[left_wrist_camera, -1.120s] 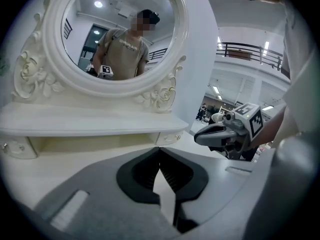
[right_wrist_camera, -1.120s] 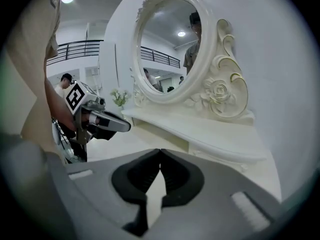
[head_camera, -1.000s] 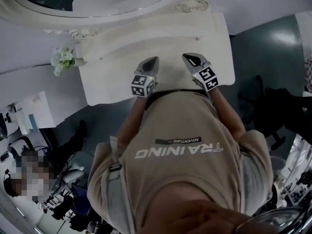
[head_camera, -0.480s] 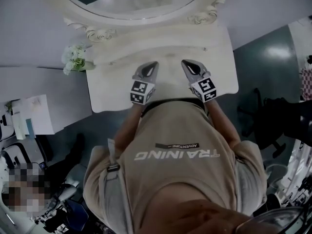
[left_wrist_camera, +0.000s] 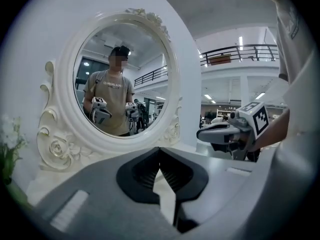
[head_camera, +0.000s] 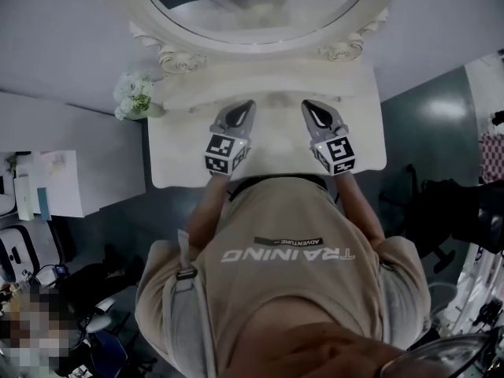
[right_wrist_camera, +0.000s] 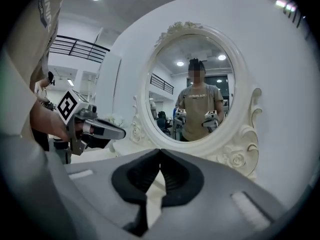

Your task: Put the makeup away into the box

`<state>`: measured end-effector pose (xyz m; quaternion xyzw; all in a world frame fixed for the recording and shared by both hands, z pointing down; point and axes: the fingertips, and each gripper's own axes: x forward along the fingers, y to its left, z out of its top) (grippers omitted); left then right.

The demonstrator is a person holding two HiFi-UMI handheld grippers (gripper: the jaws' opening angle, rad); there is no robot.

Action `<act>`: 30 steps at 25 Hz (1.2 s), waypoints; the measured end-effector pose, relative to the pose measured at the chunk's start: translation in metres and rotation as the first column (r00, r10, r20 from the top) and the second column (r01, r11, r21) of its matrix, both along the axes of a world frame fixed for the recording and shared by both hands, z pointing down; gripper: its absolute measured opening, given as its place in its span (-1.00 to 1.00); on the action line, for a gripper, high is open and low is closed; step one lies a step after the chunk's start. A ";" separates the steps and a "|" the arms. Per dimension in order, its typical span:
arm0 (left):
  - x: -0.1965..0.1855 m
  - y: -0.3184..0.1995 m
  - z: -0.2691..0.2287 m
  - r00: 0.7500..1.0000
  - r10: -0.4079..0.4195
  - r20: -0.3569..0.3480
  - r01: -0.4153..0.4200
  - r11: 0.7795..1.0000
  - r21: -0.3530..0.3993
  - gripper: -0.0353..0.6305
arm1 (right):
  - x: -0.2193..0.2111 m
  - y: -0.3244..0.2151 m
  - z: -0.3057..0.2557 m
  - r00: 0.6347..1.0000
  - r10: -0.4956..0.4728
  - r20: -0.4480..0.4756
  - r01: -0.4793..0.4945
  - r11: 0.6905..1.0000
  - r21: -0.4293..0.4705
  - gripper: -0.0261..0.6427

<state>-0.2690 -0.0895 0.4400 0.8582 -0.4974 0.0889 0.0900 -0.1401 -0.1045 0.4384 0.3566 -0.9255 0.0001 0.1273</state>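
No makeup and no box show in any view. My left gripper (head_camera: 249,104) and right gripper (head_camera: 306,104) hang side by side over the bare white dressing table (head_camera: 183,164), both pointing at the oval mirror (head_camera: 260,34). In the left gripper view my own jaws (left_wrist_camera: 159,148) meet at their tips with nothing between them, and the right gripper (left_wrist_camera: 201,133) shows to the right. In the right gripper view the jaws (right_wrist_camera: 160,150) are likewise shut and empty, with the left gripper (right_wrist_camera: 122,132) at the left. The mirror (right_wrist_camera: 195,84) reflects the person holding both grippers.
A small bunch of white flowers (head_camera: 134,95) stands at the table's back left corner, beside the mirror's carved frame (left_wrist_camera: 55,149). A grey desk with papers (head_camera: 47,183) lies to the left, and an office chair (head_camera: 24,250) below it. Dark floor (head_camera: 441,116) lies to the right.
Both grippers have risen above the table and now point more level at the mirror. The head view has shifted, so more of the mirror shows. Both jaws stayed shut.
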 end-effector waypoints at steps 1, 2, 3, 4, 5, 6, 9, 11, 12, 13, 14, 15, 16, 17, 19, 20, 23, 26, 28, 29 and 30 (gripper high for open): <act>-0.004 -0.002 -0.004 1.000 -0.009 0.011 0.009 1.000 0.013 -0.90 | -0.001 -0.002 -0.007 1.000 -0.001 0.010 0.001 1.000 0.009 -0.91; -0.007 -0.004 -0.008 1.000 -0.019 0.017 0.018 1.000 0.023 -0.90 | -0.002 -0.003 -0.014 1.000 -0.002 0.018 0.002 1.000 0.017 -0.91; -0.010 -0.005 -0.012 0.999 -0.028 0.016 0.028 0.999 0.029 -0.90 | -0.002 -0.005 -0.021 1.000 -0.002 0.028 0.002 1.000 0.024 -0.91; -0.012 -0.007 -0.015 0.999 -0.038 0.013 0.037 0.999 0.033 -0.90 | -0.002 -0.007 -0.027 0.999 0.000 0.040 -0.001 1.000 0.028 -0.91; -0.013 -0.009 -0.019 0.999 -0.045 0.009 0.045 0.998 0.036 -0.90 | -0.001 -0.009 -0.032 0.999 0.004 0.053 -0.005 1.000 0.031 -0.91; -0.014 -0.011 -0.024 0.999 -0.051 0.005 0.050 0.998 0.041 -0.90 | 0.000 -0.010 -0.038 0.998 0.007 0.066 -0.010 0.999 0.034 -0.91; -0.009 -0.015 -0.040 0.999 -0.051 0.007 0.050 0.997 0.058 -0.90 | 0.005 -0.015 -0.056 0.996 0.017 0.093 -0.021 0.999 0.042 -0.91; -0.002 -0.016 -0.050 0.999 -0.041 0.008 0.040 0.997 0.069 -0.90 | 0.009 -0.016 -0.066 0.994 0.018 0.105 -0.023 0.999 0.046 -0.91; 0.002 -0.016 -0.054 0.999 -0.035 0.010 0.035 0.997 0.074 -0.90 | 0.012 -0.016 -0.070 0.993 0.018 0.113 -0.023 0.999 0.048 -0.91; 0.006 -0.016 -0.057 0.999 -0.031 0.012 0.030 0.997 0.077 -0.90 | 0.014 -0.016 -0.072 0.992 0.017 0.121 -0.023 0.999 0.047 -0.91; 0.009 -0.014 -0.058 1.000 -0.027 0.013 0.026 0.997 0.078 -0.90 | 0.018 -0.015 -0.072 0.992 0.018 0.126 -0.024 0.999 0.042 -0.91; 0.013 -0.010 -0.058 1.000 -0.024 0.014 0.023 0.997 0.075 -0.90 | 0.021 -0.012 -0.071 0.992 0.020 0.126 -0.025 0.999 0.036 -0.91; 0.016 -0.006 -0.056 1.000 -0.021 0.015 0.020 0.997 0.070 -0.90 | 0.024 -0.010 -0.070 0.992 0.023 0.125 -0.027 0.999 0.030 -0.91; 0.019 -0.003 -0.054 1.000 -0.019 0.015 0.018 0.998 0.063 -0.90 | 0.026 -0.006 -0.069 0.992 0.024 0.123 -0.027 0.999 0.025 -0.91; 0.023 0.003 -0.048 1.000 -0.017 0.017 0.016 0.999 0.048 -0.90 | 0.030 -0.001 -0.066 0.992 0.020 0.125 -0.022 1.000 0.016 -0.91; 0.025 0.005 -0.045 1.000 -0.016 0.015 0.015 0.999 0.039 -0.90 | 0.033 0.002 -0.063 0.992 0.017 0.126 -0.018 1.000 0.009 -0.91; 0.032 0.006 -0.040 1.000 -0.015 0.002 0.015 1.000 0.022 -0.90 | 0.039 0.007 -0.053 0.993 0.007 0.119 -0.006 1.000 -0.016 -0.91; 0.033 0.004 -0.045 1.000 -0.015 0.005 0.015 0.999 0.033 -0.90 | 0.038 0.012 -0.042 0.991 -0.021 0.135 0.027 0.999 -0.047 -0.91; 0.030 0.001 -0.046 1.000 -0.022 0.003 0.021 0.999 0.035 -0.90 | 0.034 0.012 -0.034 0.989 -0.036 0.144 0.047 0.996 -0.075 -0.91; 0.027 0.001 -0.044 1.000 -0.028 -0.002 0.028 0.999 0.031 -0.90 | 0.032 0.011 -0.030 0.989 -0.040 0.140 0.052 0.995 -0.083 -0.91; 0.025 0.001 -0.043 0.999 -0.035 -0.010 0.035 0.999 0.024 -0.90 | 0.029 0.010 -0.028 0.990 -0.045 0.131 0.056 0.995 -0.081 -0.91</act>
